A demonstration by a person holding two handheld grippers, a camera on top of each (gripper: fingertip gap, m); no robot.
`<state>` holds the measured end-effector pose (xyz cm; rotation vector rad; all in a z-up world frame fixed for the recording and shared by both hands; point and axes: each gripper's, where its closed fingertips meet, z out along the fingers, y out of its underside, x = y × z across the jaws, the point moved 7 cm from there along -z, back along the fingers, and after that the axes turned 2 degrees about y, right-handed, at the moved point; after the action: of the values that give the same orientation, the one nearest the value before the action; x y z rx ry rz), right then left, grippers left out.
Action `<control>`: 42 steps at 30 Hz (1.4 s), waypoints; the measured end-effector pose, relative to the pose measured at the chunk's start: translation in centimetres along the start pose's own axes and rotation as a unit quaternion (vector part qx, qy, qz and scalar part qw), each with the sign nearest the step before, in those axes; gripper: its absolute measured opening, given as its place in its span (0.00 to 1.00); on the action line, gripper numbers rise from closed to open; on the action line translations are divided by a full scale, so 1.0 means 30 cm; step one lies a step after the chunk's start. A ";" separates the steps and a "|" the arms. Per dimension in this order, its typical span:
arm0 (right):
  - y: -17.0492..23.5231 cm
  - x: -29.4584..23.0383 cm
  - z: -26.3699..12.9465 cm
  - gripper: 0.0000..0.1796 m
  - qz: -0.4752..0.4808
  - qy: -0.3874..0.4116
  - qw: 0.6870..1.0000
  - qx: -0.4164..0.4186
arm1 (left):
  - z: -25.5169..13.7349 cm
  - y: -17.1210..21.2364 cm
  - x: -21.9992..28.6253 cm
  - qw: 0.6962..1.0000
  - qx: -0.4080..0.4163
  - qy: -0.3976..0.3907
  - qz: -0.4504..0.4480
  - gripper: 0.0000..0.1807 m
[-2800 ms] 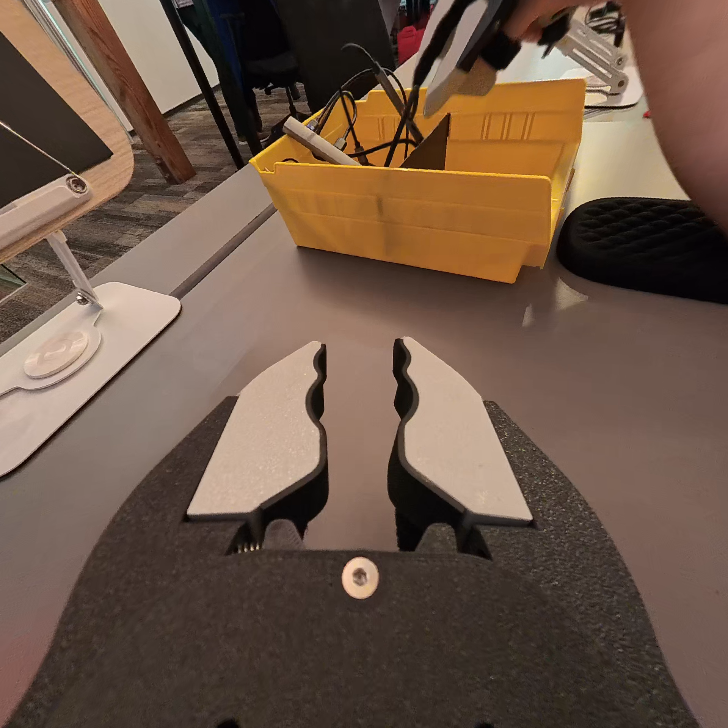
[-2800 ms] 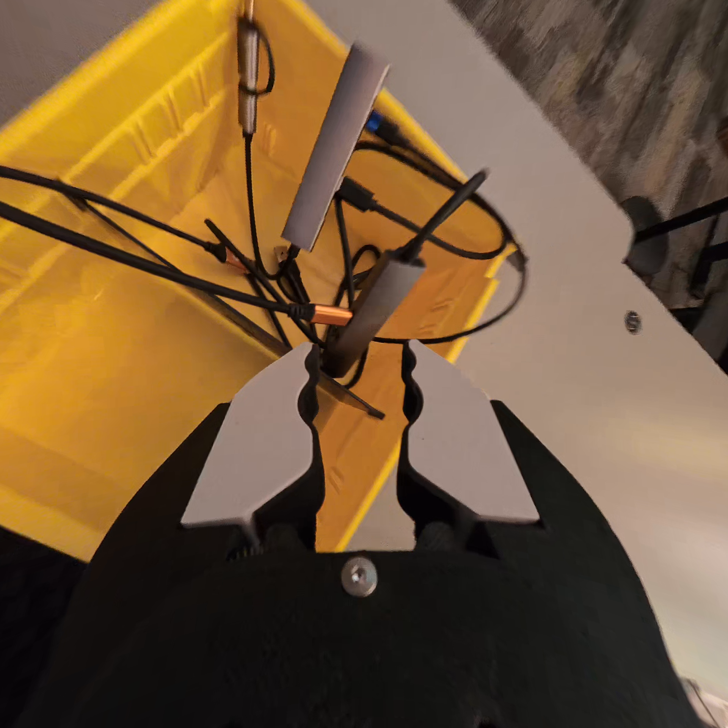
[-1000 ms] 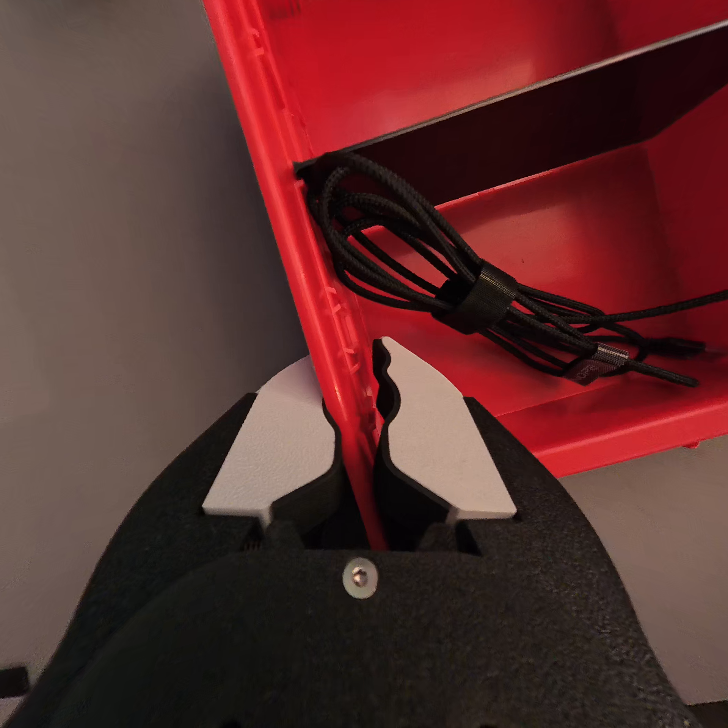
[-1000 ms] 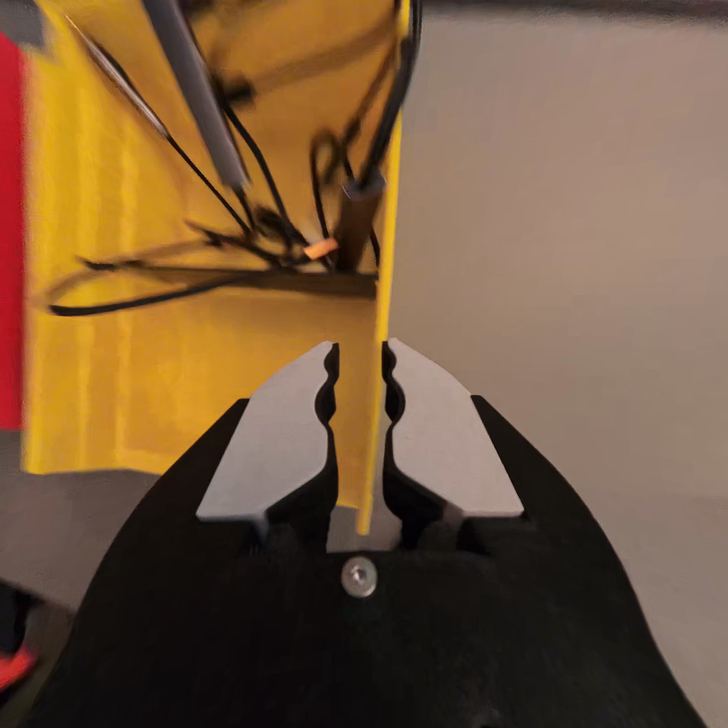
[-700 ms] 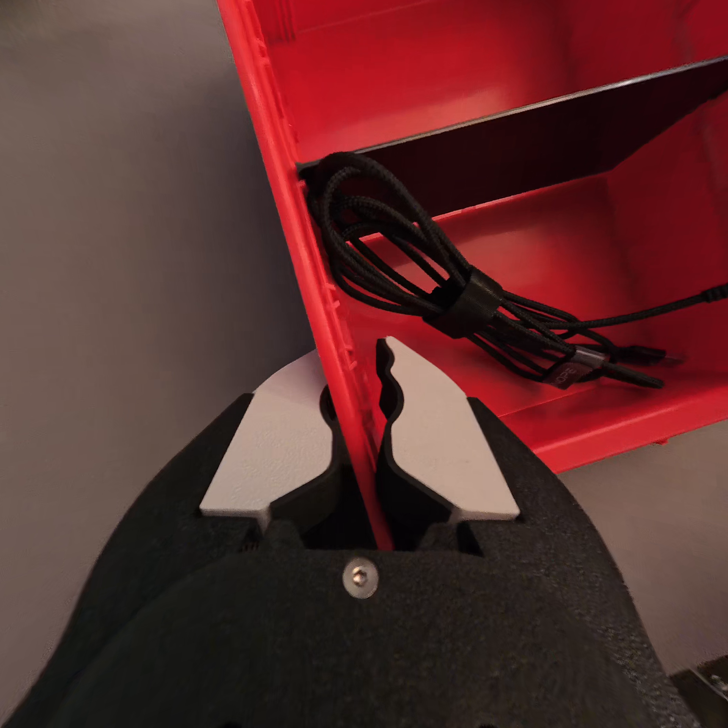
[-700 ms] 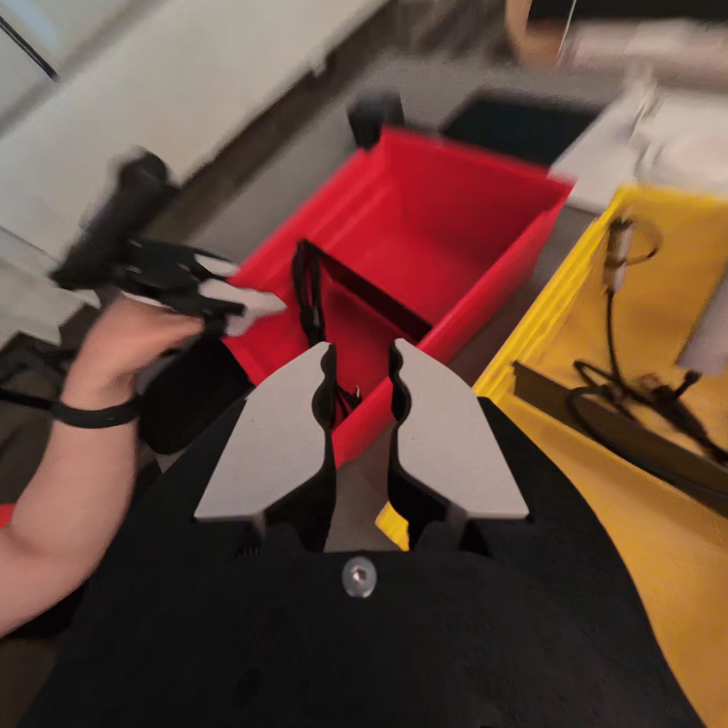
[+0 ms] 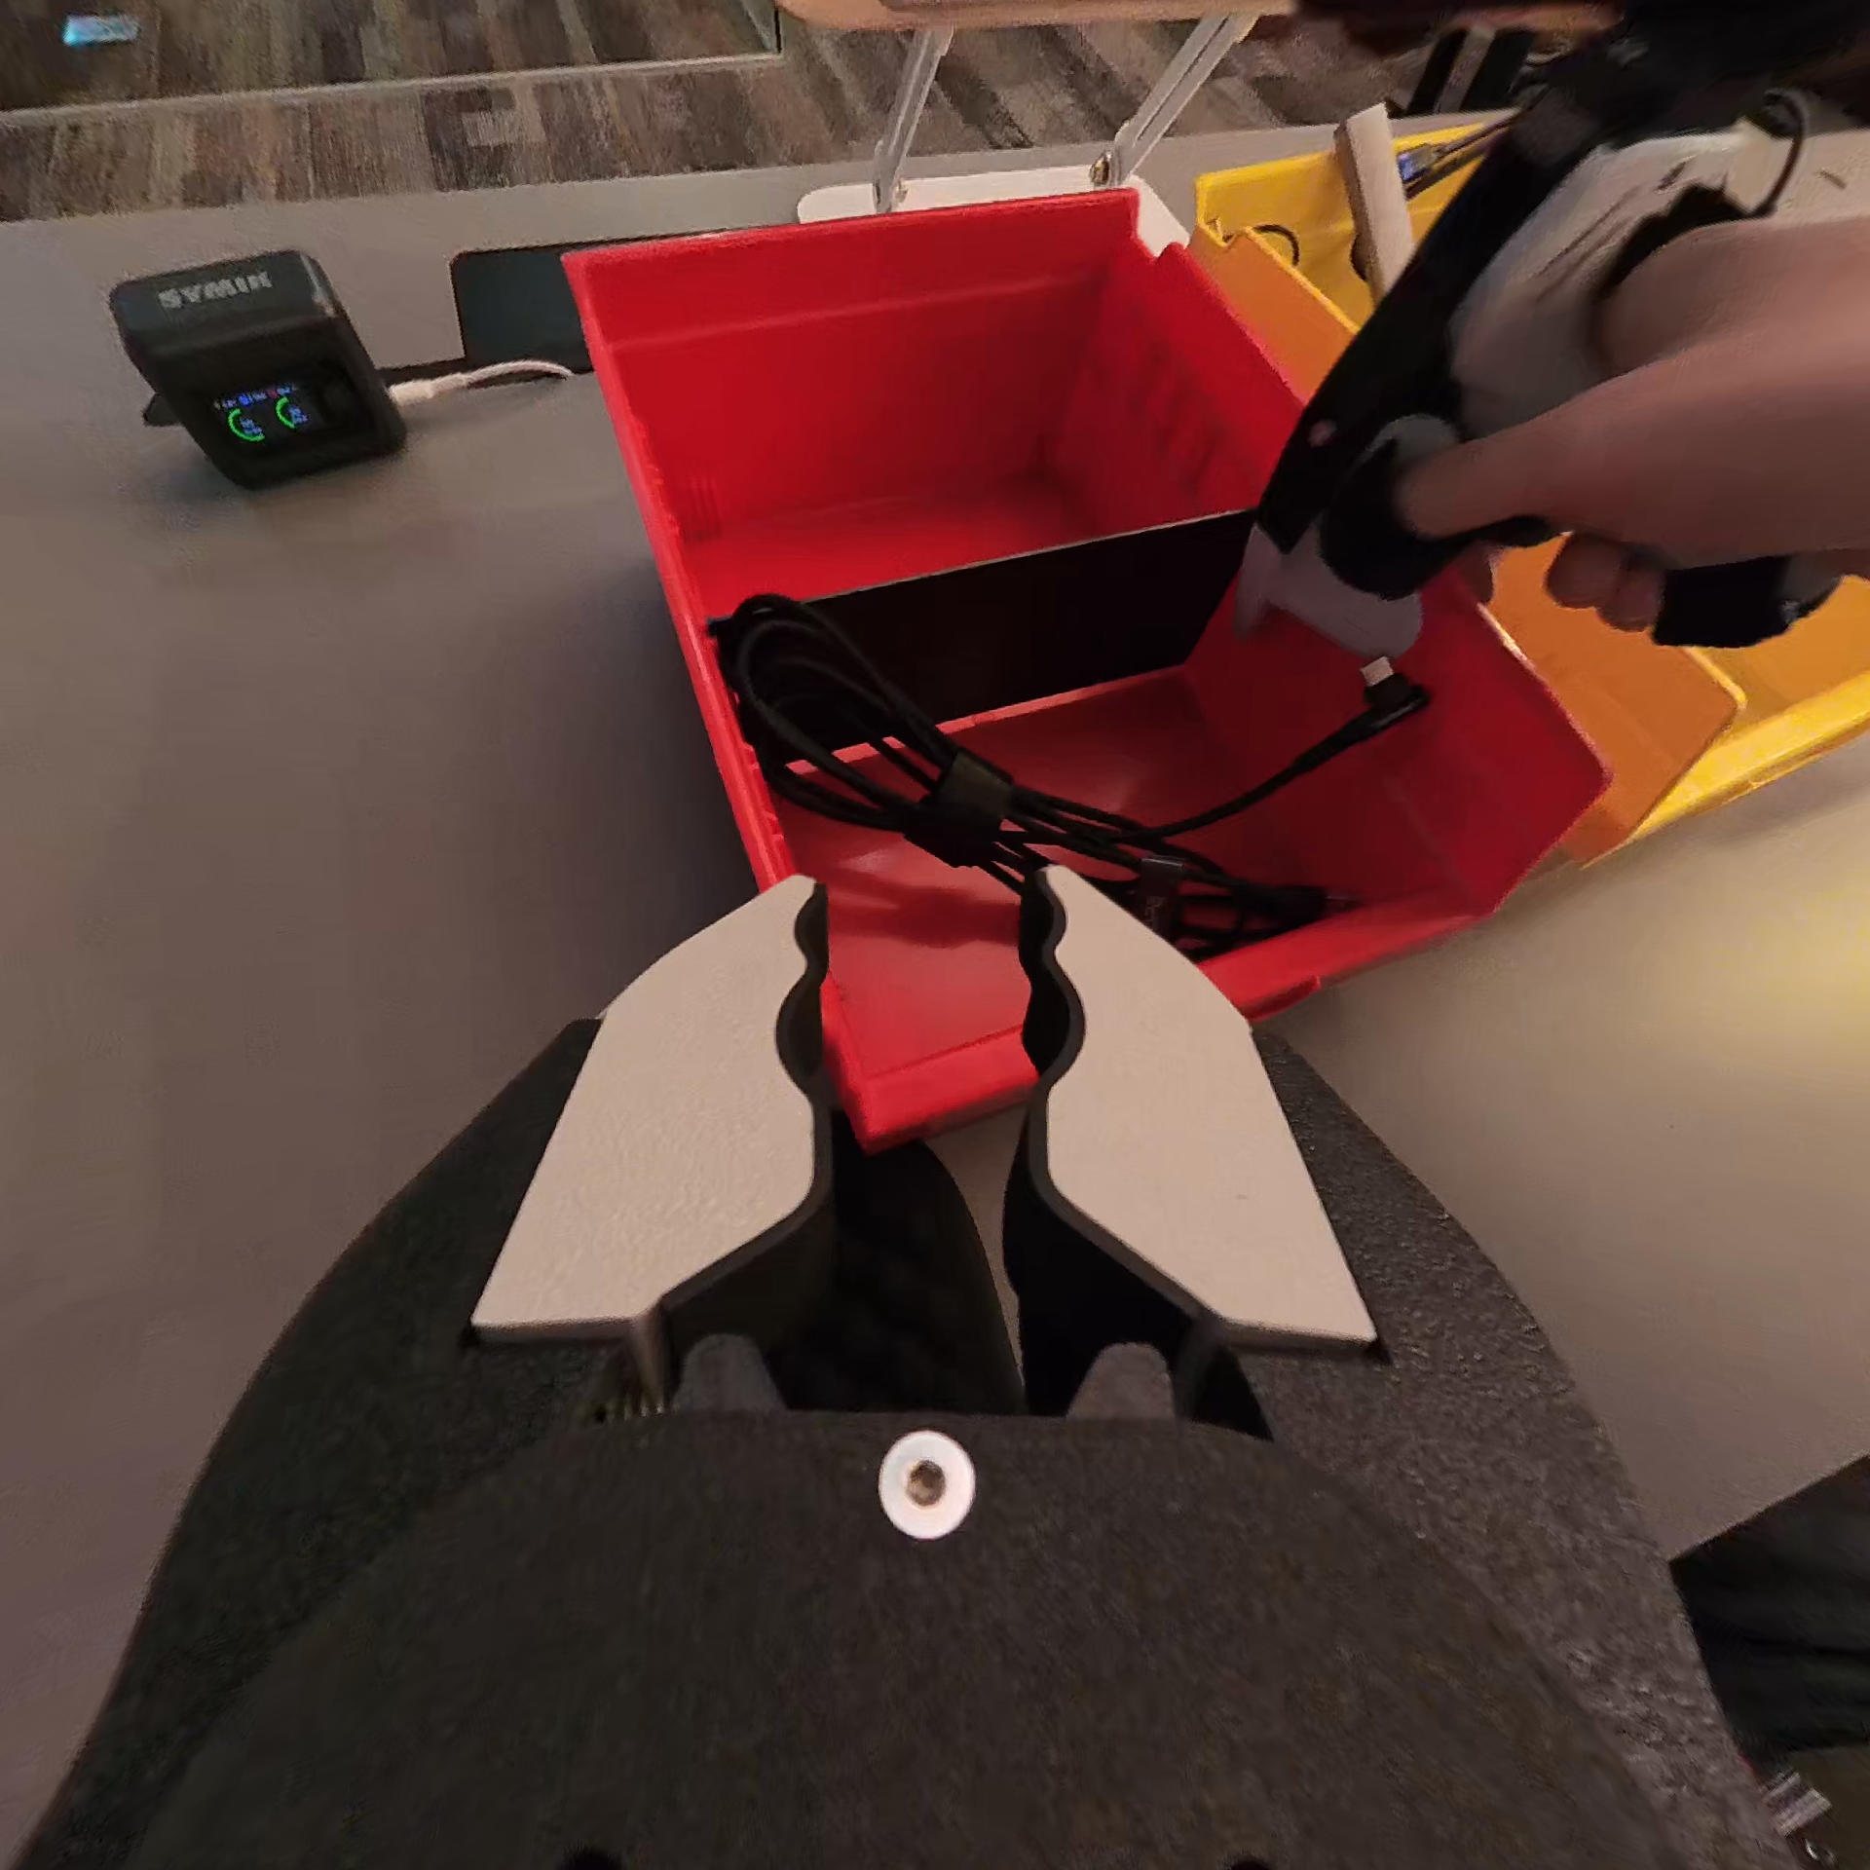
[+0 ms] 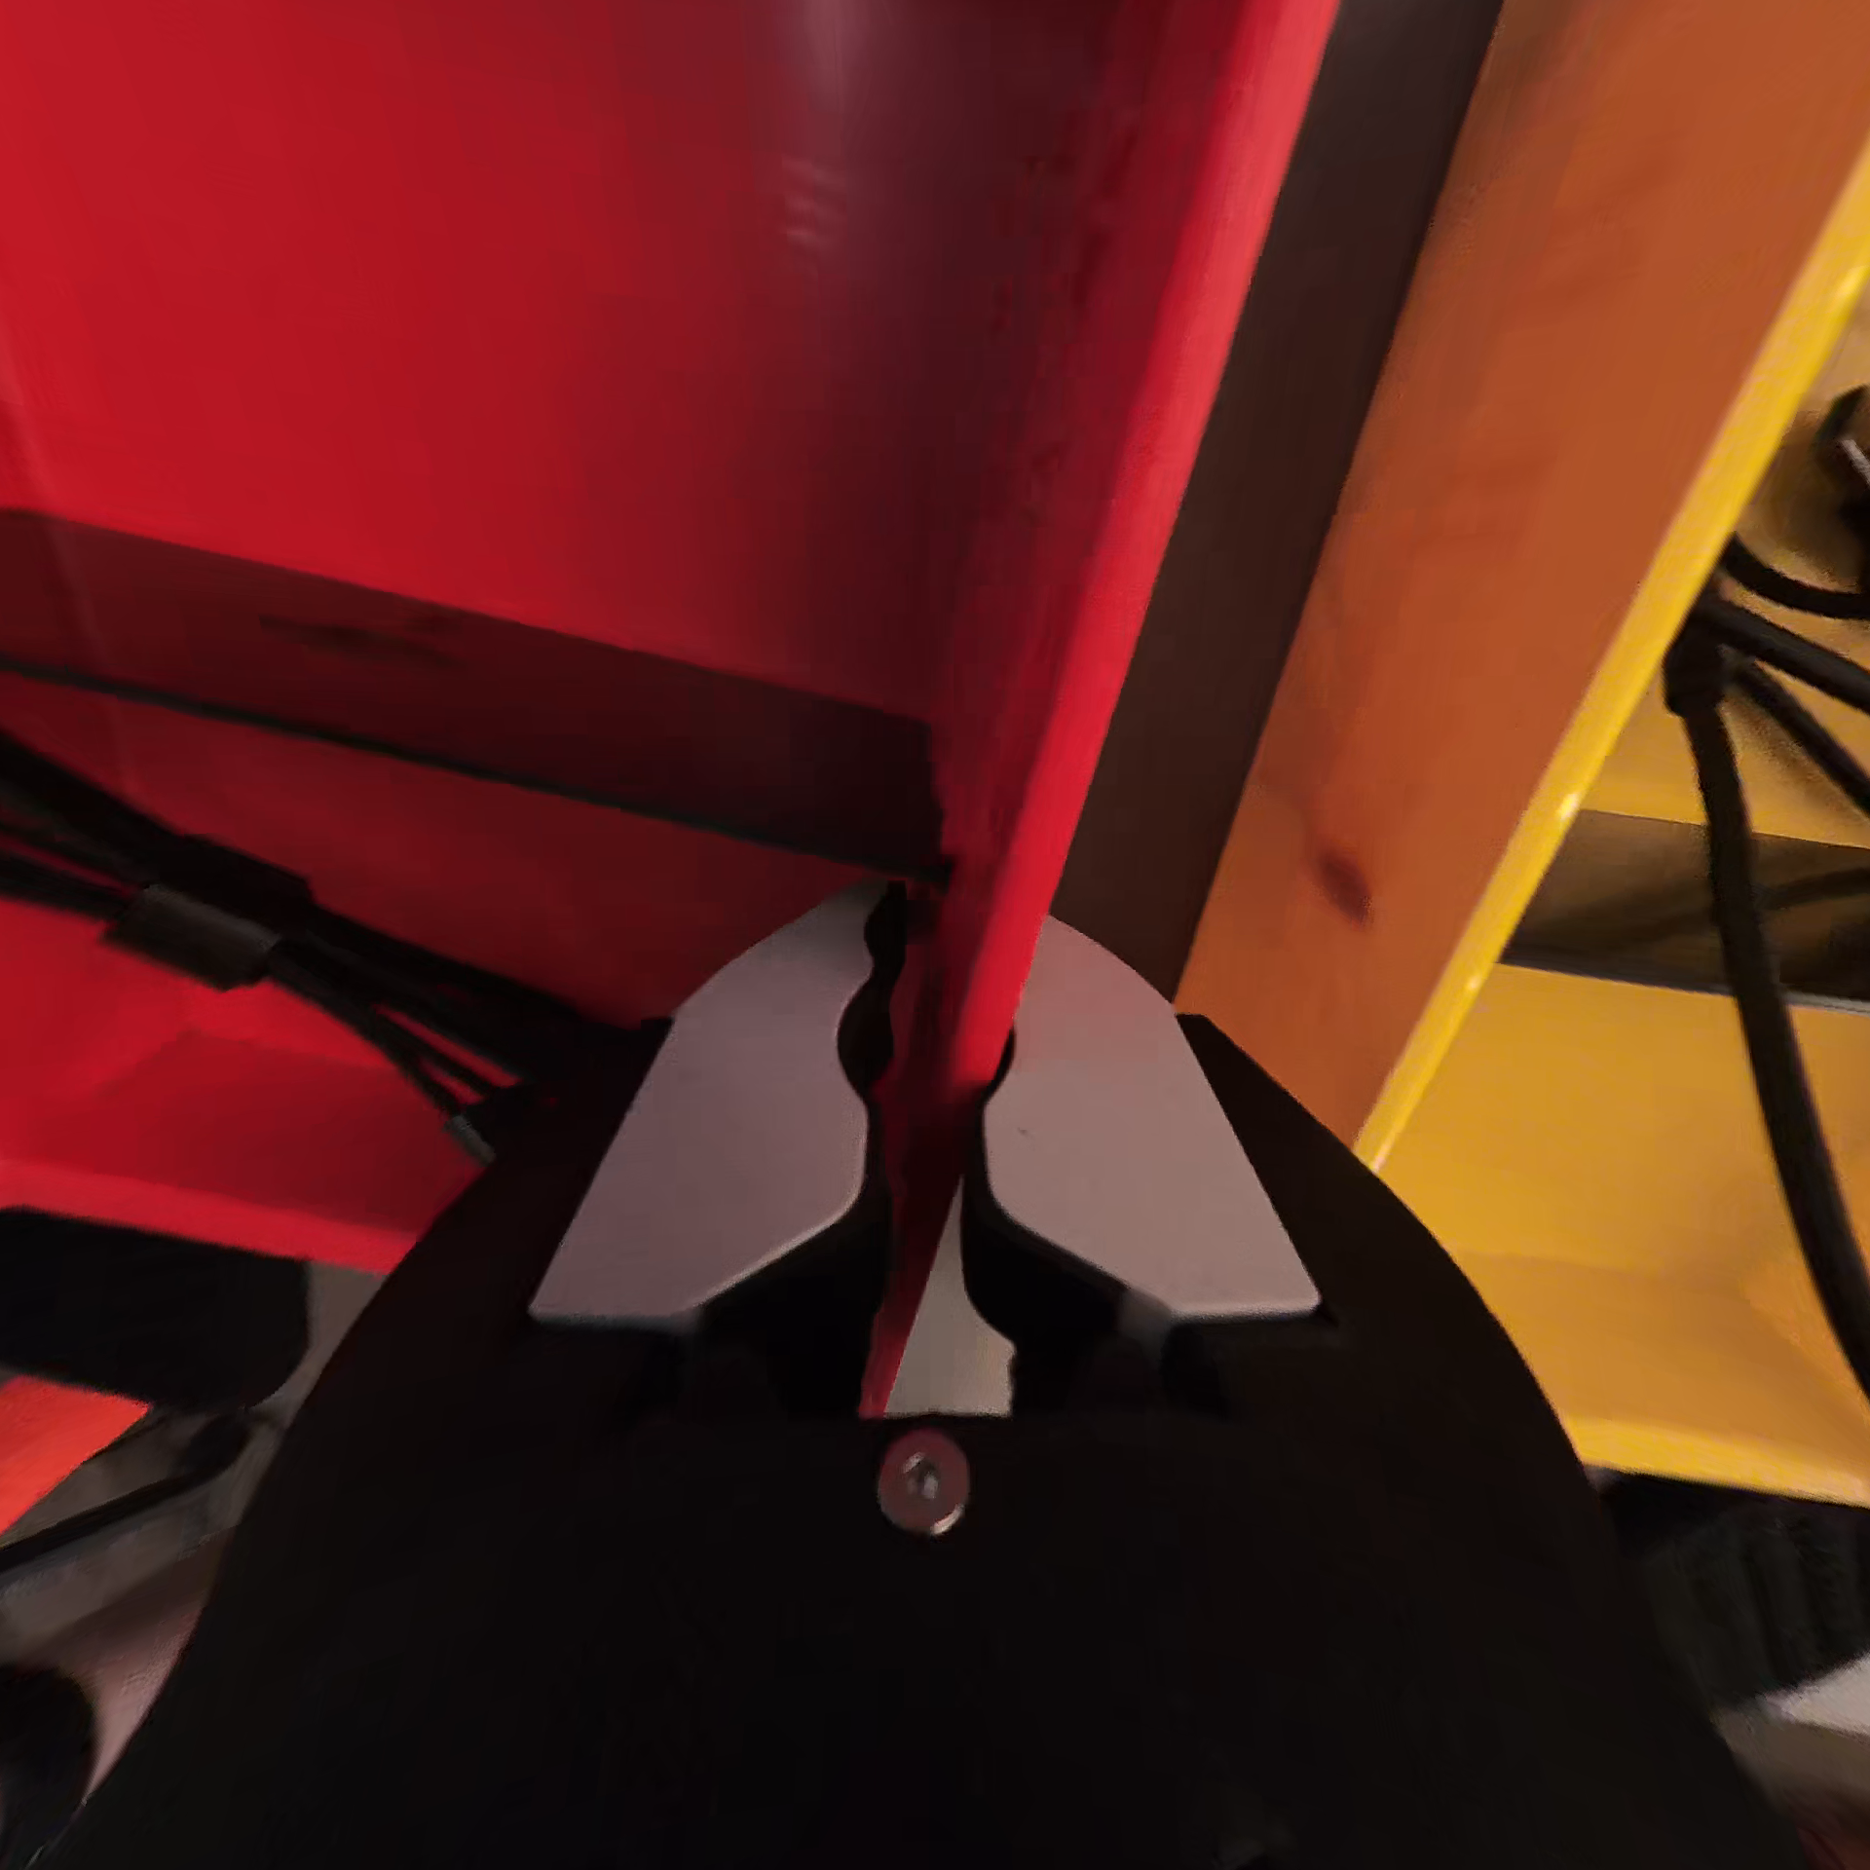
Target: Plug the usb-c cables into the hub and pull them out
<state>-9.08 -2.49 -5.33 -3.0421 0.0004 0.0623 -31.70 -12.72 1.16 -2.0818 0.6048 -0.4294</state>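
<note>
Red bin (image 7: 911, 425), bundled cables (image 7: 971, 789) inside: right tongs (image 8: 946, 971) clamp its wall, steadying; left tongs (image 7: 926, 911) agape, empty.

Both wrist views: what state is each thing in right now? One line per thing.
Left gripper: open, empty, above the red bin's near corner.
Right gripper: fingers closed on the red bin's side wall.
Red bin: upright, back compartment empty.
Cable bundle: coiled, strapped, in the front compartment.
Yellow bin: beside the red bin, holds cables.
Small black device: screen lit.
</note>
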 end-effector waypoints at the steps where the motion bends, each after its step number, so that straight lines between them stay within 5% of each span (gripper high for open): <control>1: -0.008 -0.004 0.000 0.06 -0.003 0.010 1.000 0.002 | -0.007 -0.001 0.003 1.000 -0.001 -0.001 0.004 0.19; 12: -0.048 -0.041 -0.106 0.04 0.015 -0.096 0.994 -0.044 | -0.183 -0.049 0.028 0.999 0.034 -0.003 -0.029 0.19; 17: -0.092 -0.024 -0.326 0.03 -0.030 -0.132 0.990 -0.027 | -0.361 -0.119 0.073 0.992 0.111 -0.045 -0.029 0.30; 21: -0.075 0.135 -0.567 0.04 -0.054 -0.155 0.986 -0.032 | -0.383 -0.112 0.109 0.997 0.052 -0.050 -0.016 0.43; 25: 0.009 0.467 -0.739 0.03 -0.028 -0.138 0.990 -0.010 | -0.231 -0.133 0.176 0.994 0.041 0.091 -0.036 0.37; 27: 0.077 0.670 -0.789 0.04 -0.001 -0.118 0.993 0.017 | -0.084 -0.142 0.220 0.985 -0.011 0.167 -0.048 0.31; 32: 0.304 1.150 -0.805 0.03 0.121 -0.070 0.988 0.065 | 0.324 -0.205 0.370 0.960 -0.137 0.236 -0.068 0.32; 42: 0.606 1.621 -0.585 0.03 0.277 -0.038 0.958 0.062 | 0.706 -0.220 0.578 0.922 -0.365 0.131 0.015 0.39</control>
<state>40.20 -22.22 8.32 -2.8111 0.8133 0.2114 -4.96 -5.19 -3.39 -2.7356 1.0784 -0.5225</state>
